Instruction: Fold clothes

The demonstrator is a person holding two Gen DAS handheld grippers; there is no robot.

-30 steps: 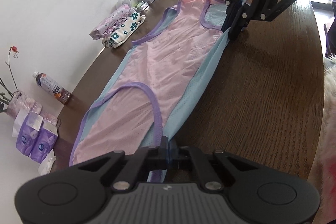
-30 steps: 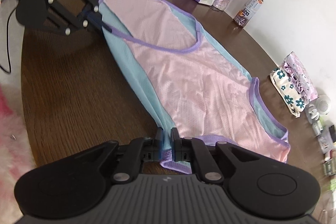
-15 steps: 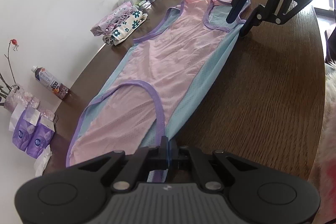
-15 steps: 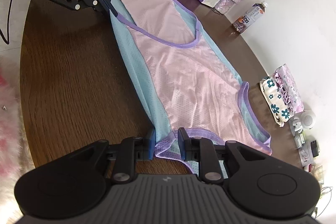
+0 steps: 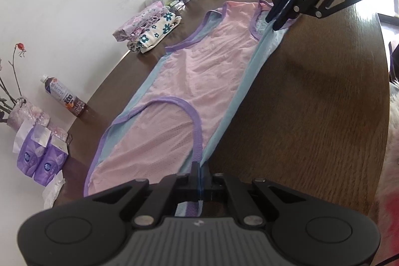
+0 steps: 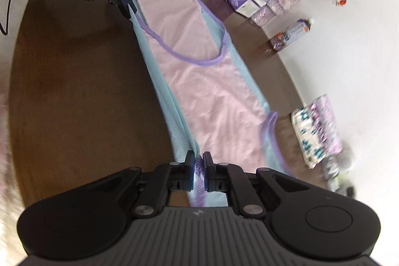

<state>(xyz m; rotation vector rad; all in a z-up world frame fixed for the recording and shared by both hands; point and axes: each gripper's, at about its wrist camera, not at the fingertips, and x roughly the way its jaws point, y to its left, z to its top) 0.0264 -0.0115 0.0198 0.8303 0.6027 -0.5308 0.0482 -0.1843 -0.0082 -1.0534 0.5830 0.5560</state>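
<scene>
Two grippers, left (image 5: pixel 200 172) and right (image 6: pixel 198 163), clench the pink-and-blue mesh garment (image 5: pixel 199 81) edge at lower frame; uneven lifting risks slippage or a skewed fold.

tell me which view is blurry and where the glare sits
Right wrist view: motion blur smears the folded clothes and bottle along the right edge. Left wrist view: sharp throughout, with sunlight glaring on the table near the right gripper; fisheye bends the table edge in both.

Both wrist cameras view low along the table (image 5: pixel 311 116), facing each other across the shared garment (image 5: pixel 199 81).
</scene>
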